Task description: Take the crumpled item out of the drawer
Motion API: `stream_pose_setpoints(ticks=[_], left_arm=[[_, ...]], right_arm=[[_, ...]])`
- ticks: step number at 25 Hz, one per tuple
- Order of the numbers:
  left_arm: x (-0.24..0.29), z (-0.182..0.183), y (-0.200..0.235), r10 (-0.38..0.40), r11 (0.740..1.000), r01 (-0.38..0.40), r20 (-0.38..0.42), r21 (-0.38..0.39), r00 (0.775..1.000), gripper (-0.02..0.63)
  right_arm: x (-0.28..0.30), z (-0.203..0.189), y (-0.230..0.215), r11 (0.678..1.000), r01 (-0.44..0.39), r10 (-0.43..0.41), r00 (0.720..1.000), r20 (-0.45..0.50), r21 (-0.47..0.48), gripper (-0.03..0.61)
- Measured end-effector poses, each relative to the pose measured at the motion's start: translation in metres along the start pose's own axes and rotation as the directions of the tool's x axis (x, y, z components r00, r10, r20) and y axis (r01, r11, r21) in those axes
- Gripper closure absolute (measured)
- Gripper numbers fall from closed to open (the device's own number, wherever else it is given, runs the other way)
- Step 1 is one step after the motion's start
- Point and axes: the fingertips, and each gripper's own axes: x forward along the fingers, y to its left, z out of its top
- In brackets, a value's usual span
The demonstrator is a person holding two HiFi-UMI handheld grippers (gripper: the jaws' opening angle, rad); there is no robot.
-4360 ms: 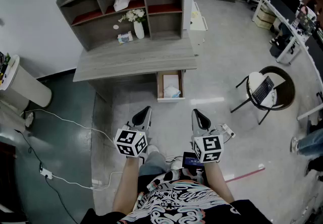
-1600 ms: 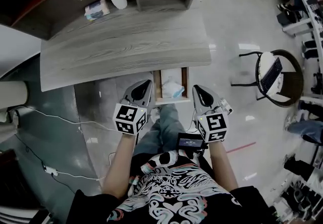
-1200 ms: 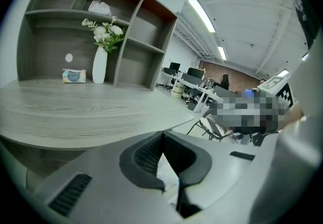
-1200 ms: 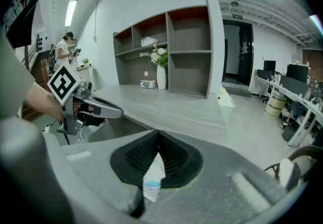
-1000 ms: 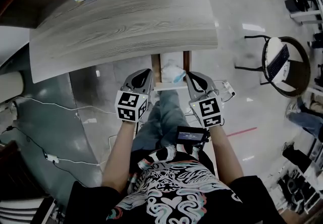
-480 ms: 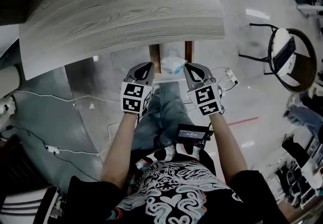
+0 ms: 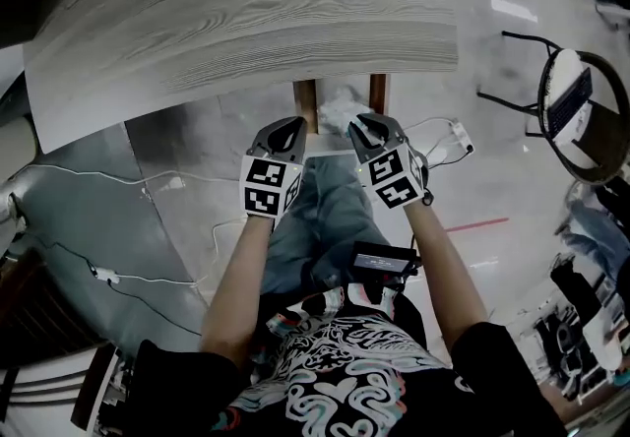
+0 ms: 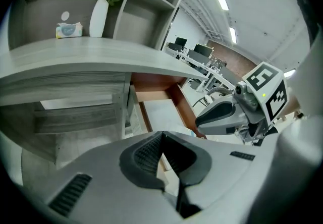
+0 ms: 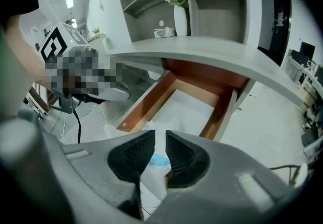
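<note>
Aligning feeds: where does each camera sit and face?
Head view: on the head, steeply down at desk, drawer; left tool, right tool, forearms show.
Left gripper view: on left tool, along shut jaws toward shelves.
Right gripper view: on right tool, into drawer; jaws have just been opening, crumpled item beyond, ungripped.
Gripper views share the vase.

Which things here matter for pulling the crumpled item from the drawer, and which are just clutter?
Job:
- crumpled item, in the open drawer
- right gripper, jaws just opening, nothing between them yet
- left gripper, shut, empty

Lying about:
- vase of flowers
- tissue pack
- chair
- floor cables
</note>
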Motion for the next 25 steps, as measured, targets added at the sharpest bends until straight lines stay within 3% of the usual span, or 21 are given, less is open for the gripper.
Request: stream_pose_setpoints(ticks=[7,10,18,21,23,25], left_arm=[[0.005,-0.005,0.0,-0.015,0.998,0.015,0.0,-0.054,1.0,0.611],[0.009,-0.008,0.001,-0.019,0.998,0.019,-0.009,-0.068,1.0,0.611],[0.011,-0.014,0.003,-0.027,0.997,0.025,-0.022,-0.076,0.999,0.611],[0.013,-0.014,0.001,-0.025,0.996,0.023,-0.024,-0.081,0.999,0.611],[0.014,-0.013,0.001,-0.023,0.997,0.021,-0.022,-0.08,0.999,0.611],[0.013,-0.012,0.002,-0.022,0.997,0.02,-0.021,-0.08,1.0,0.611]], right_arm=[[0.019,-0.004,0.002,0.999,-0.017,0.015,0.999,-0.048,-0.033,0.483],[0.03,-0.004,0.002,0.997,-0.015,0.009,0.997,-0.073,-0.077,0.415],[0.054,-0.017,0.003,0.984,-0.005,-0.026,0.985,-0.168,-0.179,0.413],[0.056,-0.02,0.001,0.984,-0.013,-0.018,0.984,-0.179,-0.175,0.446],[0.054,-0.019,0.001,0.985,-0.024,-0.008,0.984,-0.178,-0.173,0.519],[0.052,-0.017,0.003,0.984,-0.027,-0.004,0.985,-0.174,-0.174,0.551]])
